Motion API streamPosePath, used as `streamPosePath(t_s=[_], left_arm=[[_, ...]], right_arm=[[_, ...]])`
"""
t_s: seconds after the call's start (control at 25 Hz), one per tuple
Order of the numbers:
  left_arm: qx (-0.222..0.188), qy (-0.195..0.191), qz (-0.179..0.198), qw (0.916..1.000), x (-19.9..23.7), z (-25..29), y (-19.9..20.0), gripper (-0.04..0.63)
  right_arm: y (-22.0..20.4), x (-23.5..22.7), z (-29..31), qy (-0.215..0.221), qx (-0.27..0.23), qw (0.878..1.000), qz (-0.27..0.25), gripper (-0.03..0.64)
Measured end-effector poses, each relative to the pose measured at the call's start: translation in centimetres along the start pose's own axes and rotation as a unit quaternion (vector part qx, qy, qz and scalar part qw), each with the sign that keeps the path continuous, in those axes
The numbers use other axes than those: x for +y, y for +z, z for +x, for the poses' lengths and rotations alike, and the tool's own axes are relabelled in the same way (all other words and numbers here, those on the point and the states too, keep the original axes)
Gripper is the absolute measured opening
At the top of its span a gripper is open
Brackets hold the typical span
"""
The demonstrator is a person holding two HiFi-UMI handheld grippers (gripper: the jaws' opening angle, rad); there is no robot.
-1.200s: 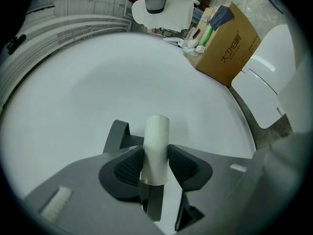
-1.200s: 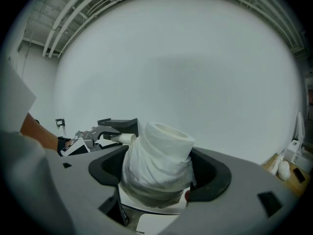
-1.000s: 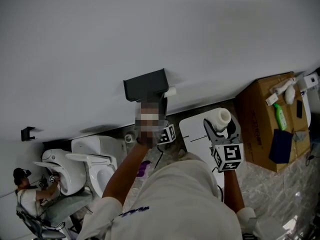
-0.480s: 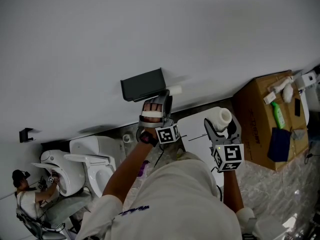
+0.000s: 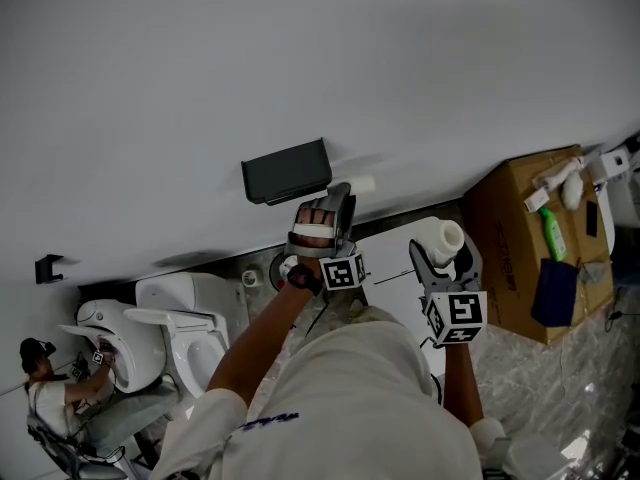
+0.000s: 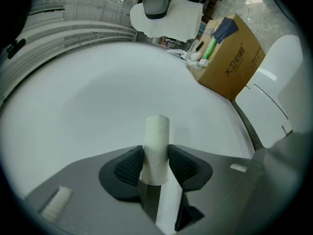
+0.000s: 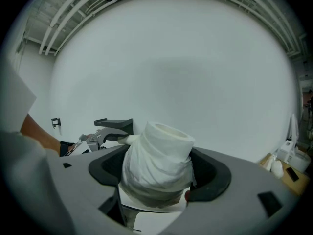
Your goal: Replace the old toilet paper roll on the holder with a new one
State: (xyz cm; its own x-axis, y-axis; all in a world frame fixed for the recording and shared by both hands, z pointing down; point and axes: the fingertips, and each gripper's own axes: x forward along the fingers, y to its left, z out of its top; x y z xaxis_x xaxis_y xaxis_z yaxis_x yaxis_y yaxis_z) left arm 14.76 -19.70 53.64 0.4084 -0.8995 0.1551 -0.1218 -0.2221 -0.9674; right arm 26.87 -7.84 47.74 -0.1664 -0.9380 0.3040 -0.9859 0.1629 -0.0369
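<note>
A: On the white wall [image 5: 300, 48], which hand is nearer the black box-shaped holder [image 5: 287, 171]?

B: The left gripper [image 6: 156, 161], just beside it, jaws clamped on the thin white cardboard tube [image 6: 157, 136]. The right gripper [image 7: 159, 173], jaws gripping the fresh white paper roll [image 7: 159, 153], sits farther right, roll's axis pointing wallward.

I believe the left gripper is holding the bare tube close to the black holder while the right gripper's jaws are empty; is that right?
Not quite. The right gripper is not empty: its jaws are closed on a full toilet paper roll, as the right gripper view shows. The left gripper does hold the bare tube close to the black holder.
</note>
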Motion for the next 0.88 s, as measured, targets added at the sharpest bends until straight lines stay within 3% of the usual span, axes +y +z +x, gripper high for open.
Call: streamPosePath(t_s=[0.24, 0.4, 0.56, 0.72, 0.88], left_arm=[[-0.009, 0.009, -0.018, 0.9997, 0.7, 0.0, 0.8, 0.167], [-0.011, 0.02, -0.091, 0.9956, 2.1, -0.7, 0.9, 0.167], [-0.033, 0.056, -0.152, 0.9862, 4.5, -2.7, 1.1, 0.167], [-0.036, 0.064, -0.233, 0.9698, 6.2, -4.5, 0.7, 0.167], [-0.034, 0.075, -0.283, 0.9555, 8.1, -6.1, -0.3, 0.167]], right_arm=[[0.4, -1.0, -0.3, -0.019, -0.004, 1.0, 0.001, 0.371], [0.3, -1.6, 0.0, -0.021, -0.001, 1.0, -0.003, 0.37], [0.4, -1.3, 0.2, -0.019, -0.004, 1.0, -0.001, 0.37], [0.4, -0.7, 1.4, -0.005, -0.001, 1.0, -0.006, 0.371], [1.0, 0.4, 2.6, 0.01, -0.008, 1.0, -0.014, 0.37]])
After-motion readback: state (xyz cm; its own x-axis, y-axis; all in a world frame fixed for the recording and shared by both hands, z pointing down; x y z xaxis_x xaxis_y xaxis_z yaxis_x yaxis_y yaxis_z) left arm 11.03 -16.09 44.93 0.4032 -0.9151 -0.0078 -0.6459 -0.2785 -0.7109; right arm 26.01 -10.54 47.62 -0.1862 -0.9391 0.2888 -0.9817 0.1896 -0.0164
